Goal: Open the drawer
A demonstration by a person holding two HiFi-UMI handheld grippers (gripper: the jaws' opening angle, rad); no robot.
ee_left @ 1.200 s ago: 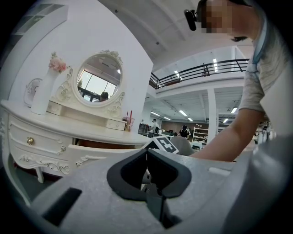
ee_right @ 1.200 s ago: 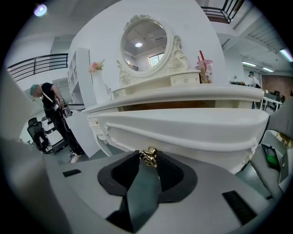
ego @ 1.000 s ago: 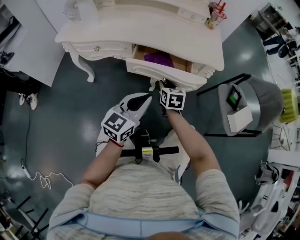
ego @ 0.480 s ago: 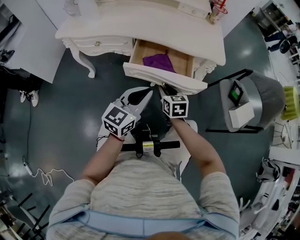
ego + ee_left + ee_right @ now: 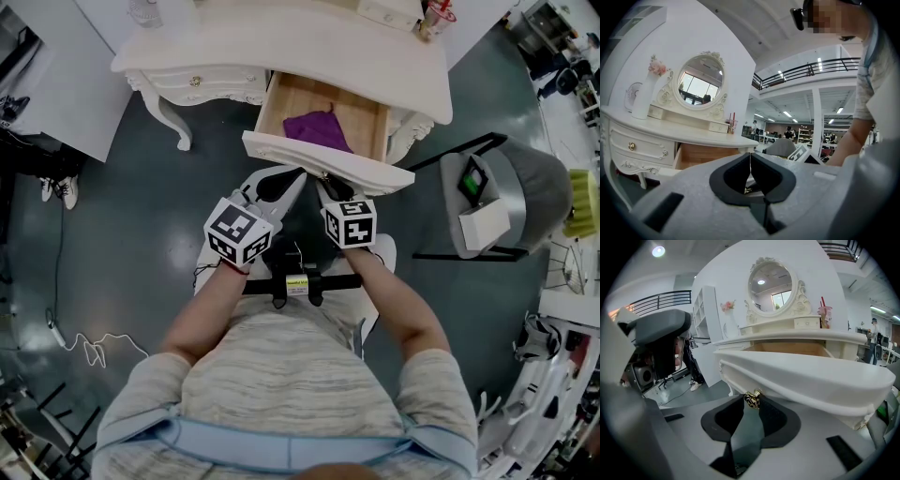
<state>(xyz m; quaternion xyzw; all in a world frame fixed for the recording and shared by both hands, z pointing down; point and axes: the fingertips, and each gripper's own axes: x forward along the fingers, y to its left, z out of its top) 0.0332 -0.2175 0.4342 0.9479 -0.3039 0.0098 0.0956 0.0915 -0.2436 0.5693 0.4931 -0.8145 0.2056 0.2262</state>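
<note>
The white dressing table has its right drawer pulled out, with a purple cloth lying inside. My right gripper reaches under the drawer's front panel. Its jaws are closing, and the gold drawer knob sits pinched between the fingertips of the right gripper. My left gripper hangs beside it below the drawer front, apart from the drawer. In the left gripper view the left gripper has its jaws together with nothing in them, and the open drawer shows beyond.
A closed left drawer with a gold knob sits beside the open one. A cup with straws stands on the tabletop, below an oval mirror. A grey chair bearing a white box stands to the right. A cable lies on the floor.
The drawer has slid out toward me with the right gripper on its knob, baring more of the purple cloth. The left gripper has stayed where it was.
</note>
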